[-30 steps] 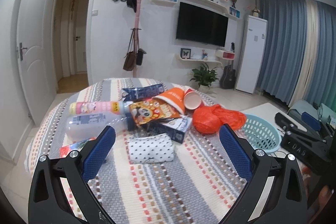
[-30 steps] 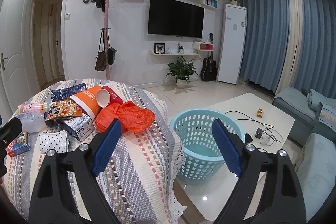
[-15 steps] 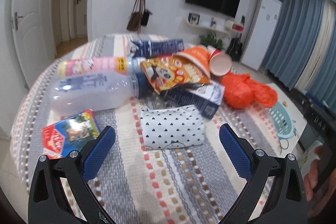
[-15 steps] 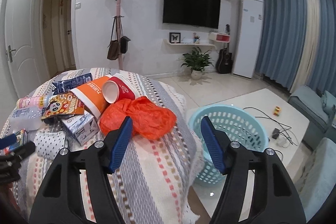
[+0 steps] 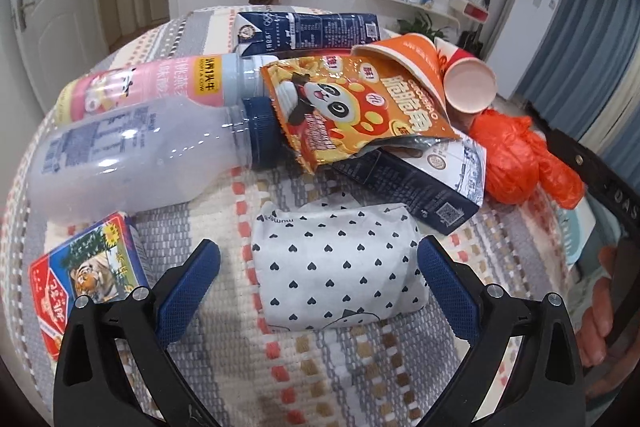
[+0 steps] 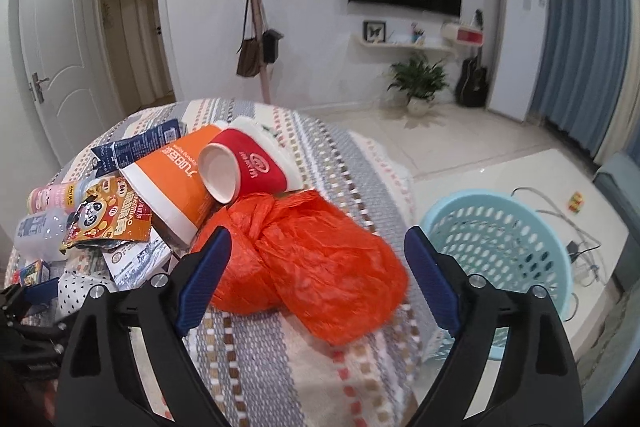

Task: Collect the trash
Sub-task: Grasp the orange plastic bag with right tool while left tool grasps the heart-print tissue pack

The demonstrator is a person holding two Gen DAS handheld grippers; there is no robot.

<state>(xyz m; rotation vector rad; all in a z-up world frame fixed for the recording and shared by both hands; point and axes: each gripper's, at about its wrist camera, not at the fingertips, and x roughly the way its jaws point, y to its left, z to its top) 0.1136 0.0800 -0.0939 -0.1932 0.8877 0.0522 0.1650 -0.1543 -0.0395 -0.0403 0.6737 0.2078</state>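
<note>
Trash lies piled on a striped woven tablecloth (image 5: pixel 352 371). My left gripper (image 5: pixel 320 267) is open, its fingers either side of a white heart-print tissue pack (image 5: pixel 336 263), not touching it. Behind lie a clear plastic bottle (image 5: pixel 132 159), a pink bottle (image 5: pixel 152 87), a panda snack bag (image 5: pixel 356 111), a blue carton (image 5: pixel 424 187) and a small tiger-print box (image 5: pixel 88 275). My right gripper (image 6: pixel 316 259) is open around an orange plastic bag (image 6: pixel 316 271). An orange paper cup (image 6: pixel 176 179) and a red cup (image 6: pixel 248 167) lie behind the bag.
A light blue laundry basket (image 6: pixel 500 239) stands on a white low table (image 6: pixel 552 171) right of the cloth-covered table, with cables (image 6: pixel 576 227) beside it. Another dark blue carton (image 5: pixel 304 31) lies at the pile's far side. A coat rack (image 6: pixel 256 7) and doors stand behind.
Both grippers have moved forward and down toward the pile. The left one now straddles the tissue pack; the right one has opened wider and come around the orange bag.
</note>
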